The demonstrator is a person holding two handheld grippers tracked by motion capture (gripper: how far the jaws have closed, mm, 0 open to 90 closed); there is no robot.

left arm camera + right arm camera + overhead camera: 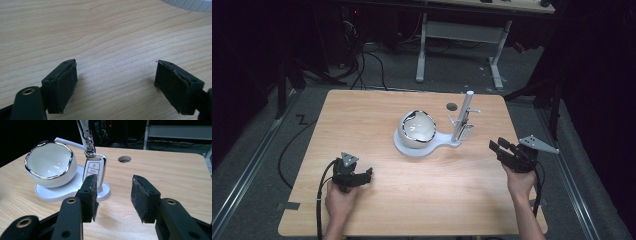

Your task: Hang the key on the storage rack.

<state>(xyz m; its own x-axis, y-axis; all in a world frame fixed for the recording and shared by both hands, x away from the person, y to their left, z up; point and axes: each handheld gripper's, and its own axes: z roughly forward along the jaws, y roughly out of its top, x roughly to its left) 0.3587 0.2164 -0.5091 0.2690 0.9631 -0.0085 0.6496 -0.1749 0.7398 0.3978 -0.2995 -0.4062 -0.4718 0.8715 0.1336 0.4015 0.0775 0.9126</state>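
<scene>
We aim our right gripper [113, 195], fingers apart and empty, at the key fob [94, 171] hanging on the stand [460, 120] mid-desk, beside the bowl [50, 163]; our left gripper [116, 85] waits near the front edge, fingers apart.

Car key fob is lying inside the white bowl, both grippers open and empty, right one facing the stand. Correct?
Not quite. The key fob hangs by its ring from the stand's post, beside the white bowl, not inside it; the right gripper view shows this. The rest holds: the left gripper and right gripper are open and empty, the right one facing the stand.
</scene>
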